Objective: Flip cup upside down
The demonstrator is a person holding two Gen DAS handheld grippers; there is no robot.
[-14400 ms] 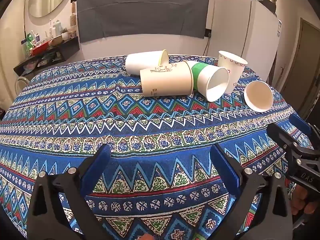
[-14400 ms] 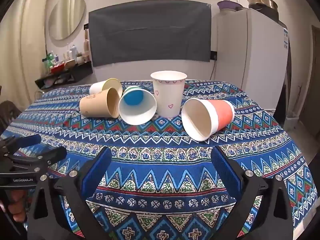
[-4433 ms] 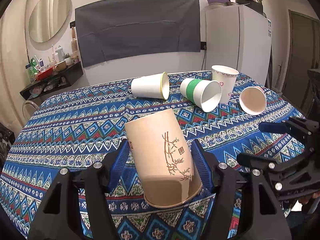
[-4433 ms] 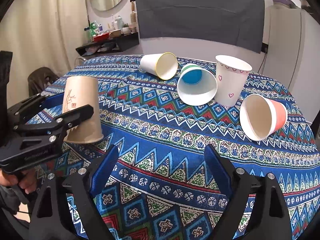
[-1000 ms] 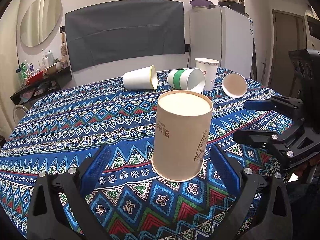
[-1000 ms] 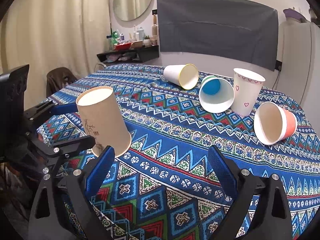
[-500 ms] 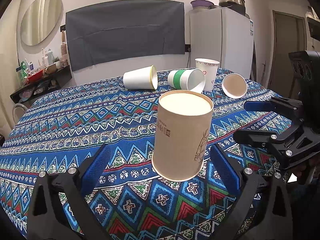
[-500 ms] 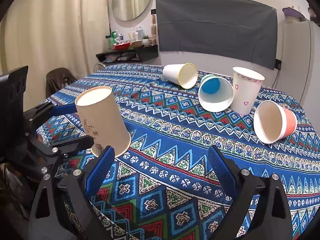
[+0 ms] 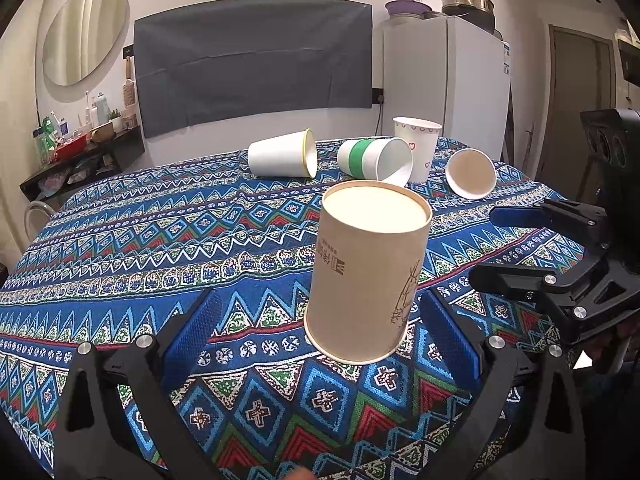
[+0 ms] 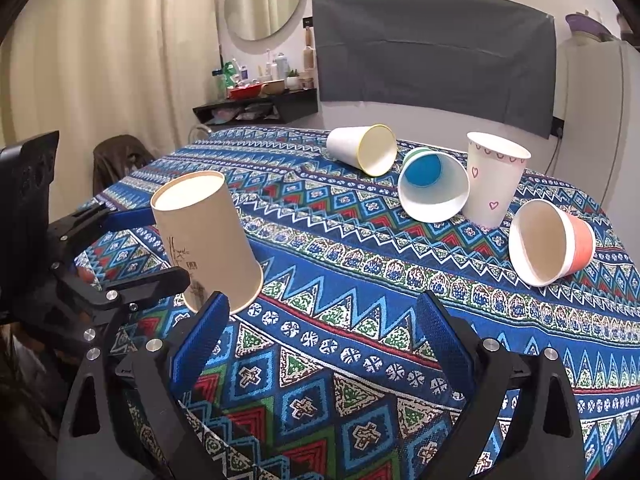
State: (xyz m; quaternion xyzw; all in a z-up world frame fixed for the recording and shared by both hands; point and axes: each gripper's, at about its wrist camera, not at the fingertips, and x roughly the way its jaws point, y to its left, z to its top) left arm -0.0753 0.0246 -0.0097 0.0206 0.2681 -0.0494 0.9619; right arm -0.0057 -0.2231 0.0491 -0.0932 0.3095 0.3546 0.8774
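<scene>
A tan paper cup stands upside down, rim on the patterned tablecloth, near the table's front edge. It also shows in the right wrist view. My left gripper is open, its blue pads on either side of the cup and apart from it. My right gripper is open and empty, to the right of the cup; it shows in the left wrist view too.
At the back lie a white yellow-rimmed cup, a green-banded cup and an orange cup, all on their sides. A heart-print cup stands upright. A fridge stands behind the table.
Over the earlier frames the tan cup was lifted from the back group, turned over and set down rim-first; my left gripper let go of it. In the last second almost nothing moved.
</scene>
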